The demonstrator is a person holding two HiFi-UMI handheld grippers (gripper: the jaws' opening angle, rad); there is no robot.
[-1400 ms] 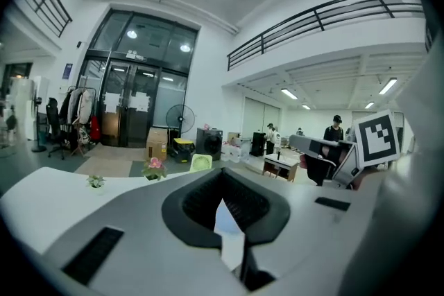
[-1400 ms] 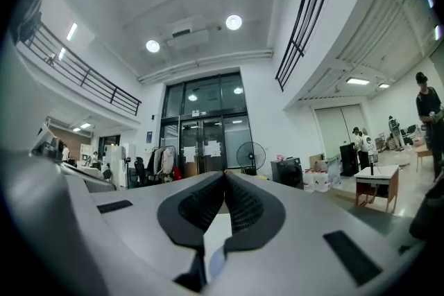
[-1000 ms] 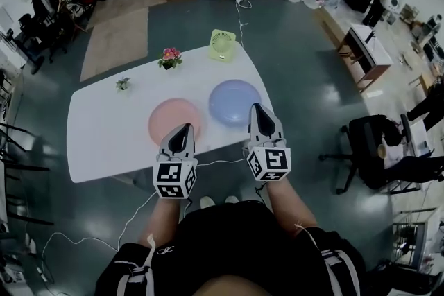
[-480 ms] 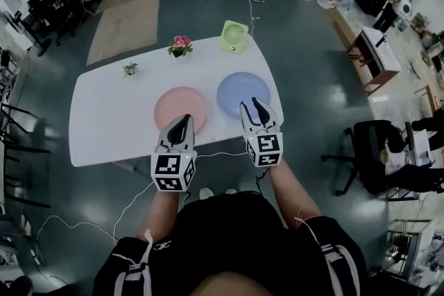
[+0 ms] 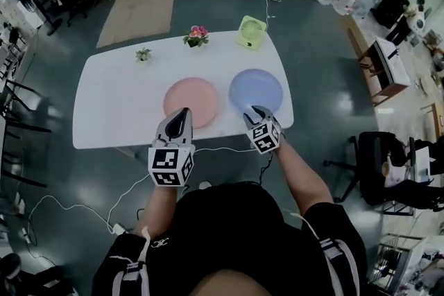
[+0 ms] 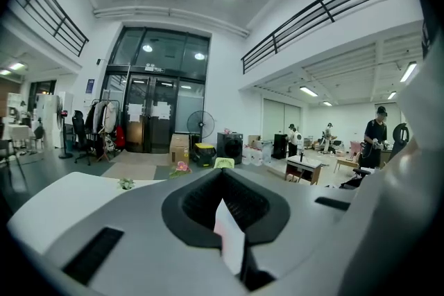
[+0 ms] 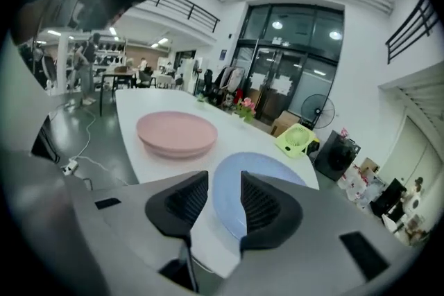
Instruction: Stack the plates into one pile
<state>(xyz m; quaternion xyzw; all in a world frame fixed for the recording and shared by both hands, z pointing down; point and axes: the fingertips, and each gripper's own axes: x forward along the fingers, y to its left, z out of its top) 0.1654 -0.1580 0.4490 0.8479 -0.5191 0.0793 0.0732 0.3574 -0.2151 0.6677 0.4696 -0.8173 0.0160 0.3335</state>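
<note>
A pink plate [image 5: 192, 102] and a blue plate [image 5: 256, 91] lie side by side on the white table [image 5: 111, 100]. My right gripper [image 5: 258, 112] is at the table's near edge, right in front of the blue plate. Its jaws have just been opening and now stand open. In the right gripper view the blue plate [image 7: 258, 164] shows through the gap of that gripper [image 7: 224, 175], with no pad pressing on it, and the pink plate [image 7: 177, 132] lies to its left. My left gripper [image 5: 182, 116] is by the pink plate's near rim. Its jaws [image 6: 222, 173] meet at the tips, empty.
A green fan [image 5: 250, 31], a pot of pink flowers [image 5: 198, 35] and a small green plant [image 5: 143, 55] stand along the table's far edge. A cable [image 5: 83, 199] trails over the floor on my side. An office chair [image 5: 378, 156] stands off to the right.
My right gripper has come down to the table's near edge before the blue plate, and its jaws have opened. The left gripper has edged toward the pink plate.
</note>
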